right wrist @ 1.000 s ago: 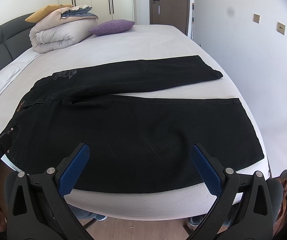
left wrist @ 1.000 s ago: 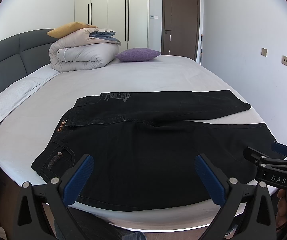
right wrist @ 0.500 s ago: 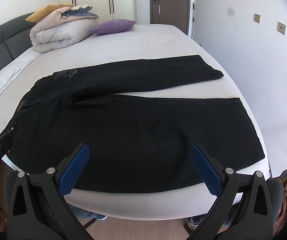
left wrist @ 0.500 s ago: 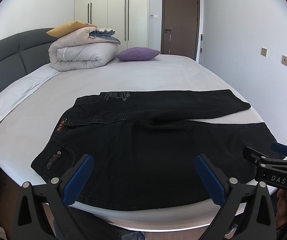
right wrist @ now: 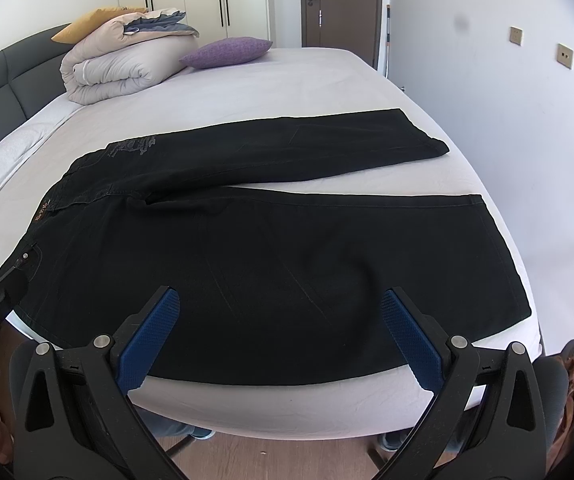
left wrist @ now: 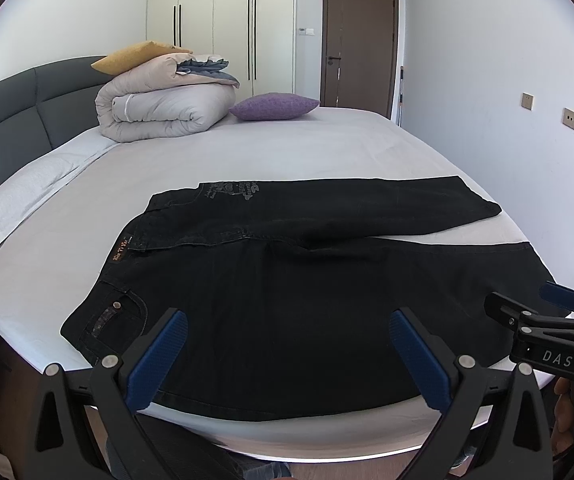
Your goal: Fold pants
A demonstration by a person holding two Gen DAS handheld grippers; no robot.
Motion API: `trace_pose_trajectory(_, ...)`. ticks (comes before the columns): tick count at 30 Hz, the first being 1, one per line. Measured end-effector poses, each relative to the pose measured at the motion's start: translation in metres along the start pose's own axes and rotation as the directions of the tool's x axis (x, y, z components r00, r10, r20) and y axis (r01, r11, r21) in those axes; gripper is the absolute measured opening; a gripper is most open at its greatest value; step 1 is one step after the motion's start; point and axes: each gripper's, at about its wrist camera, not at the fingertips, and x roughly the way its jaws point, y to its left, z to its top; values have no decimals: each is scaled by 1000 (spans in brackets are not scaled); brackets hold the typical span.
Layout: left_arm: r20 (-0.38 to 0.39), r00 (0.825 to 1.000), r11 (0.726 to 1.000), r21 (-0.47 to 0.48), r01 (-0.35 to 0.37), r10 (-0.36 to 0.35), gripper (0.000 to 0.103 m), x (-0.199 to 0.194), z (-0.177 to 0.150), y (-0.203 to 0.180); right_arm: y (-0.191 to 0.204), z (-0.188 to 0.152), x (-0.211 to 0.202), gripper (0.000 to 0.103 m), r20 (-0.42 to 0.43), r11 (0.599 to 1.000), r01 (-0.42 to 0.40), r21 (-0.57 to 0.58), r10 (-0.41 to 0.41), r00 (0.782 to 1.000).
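A: So, any change from a second ago?
B: Barely. Left gripper (left wrist: 287, 348) and right gripper (right wrist: 277, 332) still released, holding nothing, low in frame at the bed's (left wrist: 287, 152) near edge.
A: Pants?
B: Black jeans (right wrist: 271, 248) flat across frame centre, waistband left, legs splayed right, far leg angled away.

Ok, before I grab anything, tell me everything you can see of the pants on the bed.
The pants are black, denim by the look, spread flat on the white sheet near the bed's front edge. The waistband lies to the left with a small tan label, a stud at the near pocket and a pale print on the far hip. The two legs run right and spread apart, the far one angled away. The fabric lies smooth, not yet folded. Both tongs are open and apart from it.
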Motion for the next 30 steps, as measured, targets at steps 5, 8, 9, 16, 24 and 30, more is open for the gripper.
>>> trace_pose_trajectory(5,14,999,999,14,-37,36,103,4,-7,-5,5,-4,3,103,-8,1000,-7,-4,7,1000)
trace_pose_trajectory(8,46,998,998,31,-45,44,103,3,-7,-2,9,-7,9,103,-19,1000,-25,-4,25,1000)
trace_pose_trajectory(9,40,998,998,41,-45,44,103,5,-8,-1,10,-7,11,103,-22,999,-36,-3,36,999)
trace_pose_trajectory(16,-121,992,998,67,-18,26,103,51,-12,25,18,-1,26,103,-9,989,-148,-31,148,989)
trace_pose_trajectory(24,-232,965,990,101,-99,120,103,99,16,64,23,22,48,103,15,956,-265,-123,269,963)
trace_pose_trajectory(30,-119,986,943,325,-72,117,103,163,110,101,6,44,84,100,-31,923,-359,-136,358,933)
